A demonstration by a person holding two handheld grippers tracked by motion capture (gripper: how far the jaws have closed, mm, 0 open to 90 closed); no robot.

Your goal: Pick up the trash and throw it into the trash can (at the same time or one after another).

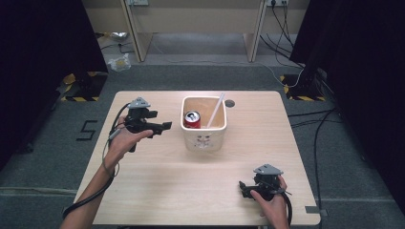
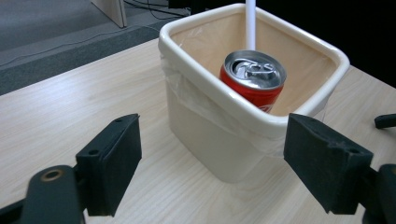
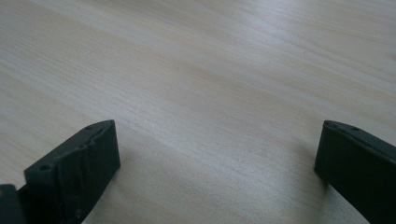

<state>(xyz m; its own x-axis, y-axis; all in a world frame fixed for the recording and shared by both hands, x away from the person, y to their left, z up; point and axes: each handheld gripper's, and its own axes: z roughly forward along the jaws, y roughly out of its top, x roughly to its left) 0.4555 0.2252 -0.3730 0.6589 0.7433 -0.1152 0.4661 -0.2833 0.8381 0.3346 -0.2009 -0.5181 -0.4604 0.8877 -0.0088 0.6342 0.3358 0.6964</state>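
Two items, a red aluminium drink can and a white plastic straw, already sat inside the cream square plastic bin at mid-table. Your left gripper hovered beside it, jaws wide and empty; your right gripper rested near the front edge, jaws equally wide, so little seemed left.

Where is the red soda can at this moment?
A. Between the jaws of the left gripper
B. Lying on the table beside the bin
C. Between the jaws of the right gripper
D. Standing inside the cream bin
D: the red soda can stands upright inside the cream bin next to a white straw, while the left gripper has its jaws open and empty in front of the bin.
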